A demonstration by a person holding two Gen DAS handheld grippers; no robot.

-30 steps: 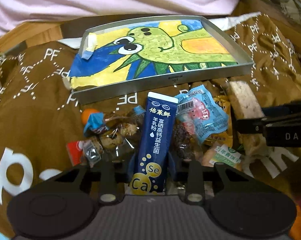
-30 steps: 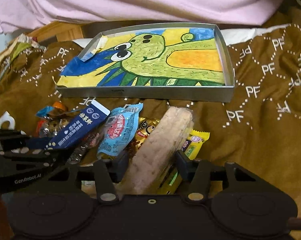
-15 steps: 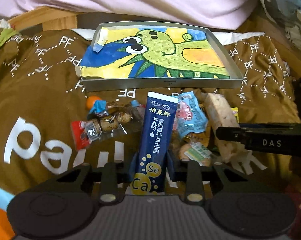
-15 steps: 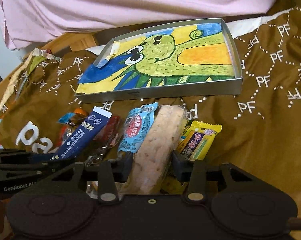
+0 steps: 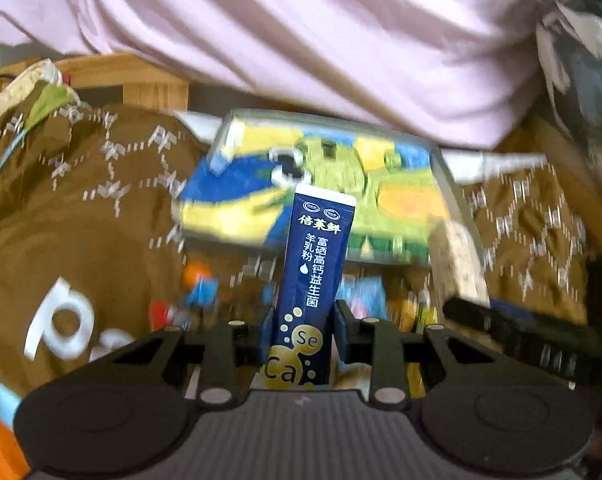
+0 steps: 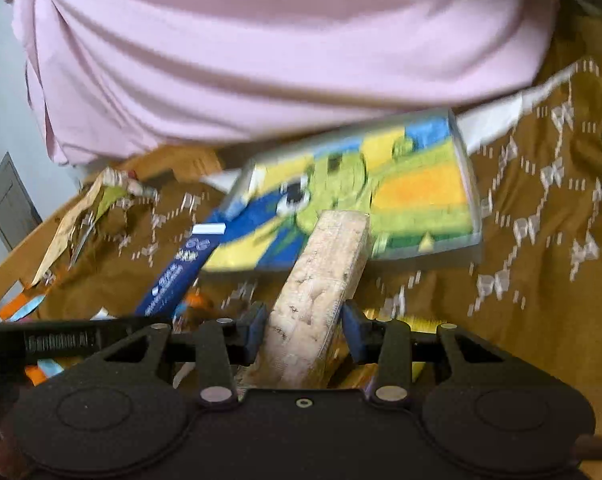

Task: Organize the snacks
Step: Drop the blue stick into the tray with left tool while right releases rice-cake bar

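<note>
Gripping a dark blue milk-powder sachet (image 5: 315,280) in the left hand-held gripper (image 5: 301,330), jaws closing on its lower part near the gold "Se" and "Ca" marks, with the long upper part standing forward past the fingertips. Probably light and half-stiff, with slippery film; holding so low is letting the free end swing, so a grip nearer the middle looks safer.

Clamping a pale grain bar in clear wrapper (image 6: 321,300) in the right hand-held gripper (image 6: 304,328), blue pads (image 6: 256,330) pressing both long sides at about its middle. Seeming crumbly and easy to crush, so asking only gentle pressure; the wrapper may also slide.

Holding both hand-held grippers lifted and pointing forward and a little down toward the metal tray with the green dinosaur picture (image 5: 447,178), lying ahead on the brown cloth (image 5: 81,208). Keeping the two side by side, near each other. Lying below and just ahead of the fingers, the remaining snack packets (image 5: 205,292), blurred too much for naming.
</note>
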